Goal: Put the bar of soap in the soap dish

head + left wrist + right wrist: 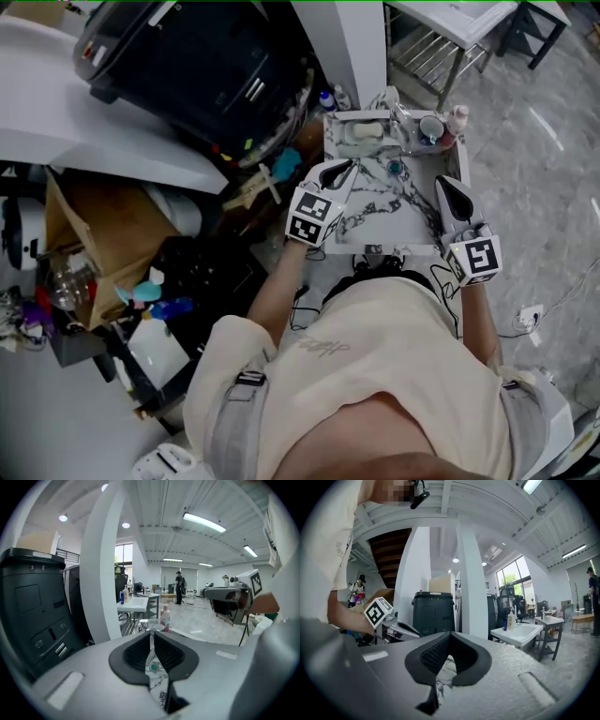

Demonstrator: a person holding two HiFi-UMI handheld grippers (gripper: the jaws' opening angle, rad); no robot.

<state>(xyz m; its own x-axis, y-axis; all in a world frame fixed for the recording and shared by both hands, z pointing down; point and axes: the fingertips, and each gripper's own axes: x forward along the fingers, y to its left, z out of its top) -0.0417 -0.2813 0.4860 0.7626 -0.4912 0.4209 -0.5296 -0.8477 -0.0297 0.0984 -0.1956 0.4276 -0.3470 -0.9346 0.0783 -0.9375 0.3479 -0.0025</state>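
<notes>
Soap (363,132), a pale bar, lies inside the soap dish (376,148), and this dish stands at the far left corner of the marble sink (375,223). No gripper touches the soap.

The left gripper (345,169) (152,641) hangs over the left part of the marble sink, just on the near side of the dish and apart from it. Its fingers are very narrow: only a thin slit stays between the pads, and nothing is in it. Through the slit one sees the marble and the green drain (395,167).

The right gripper (443,183) (449,641) is over the right edge of the marble sink. Its pads meet at the tips and hold nothing.

At the far right corner of the marble sink stand a cup (431,127) and a small bottle (457,118), next to the faucet (400,114).
</notes>
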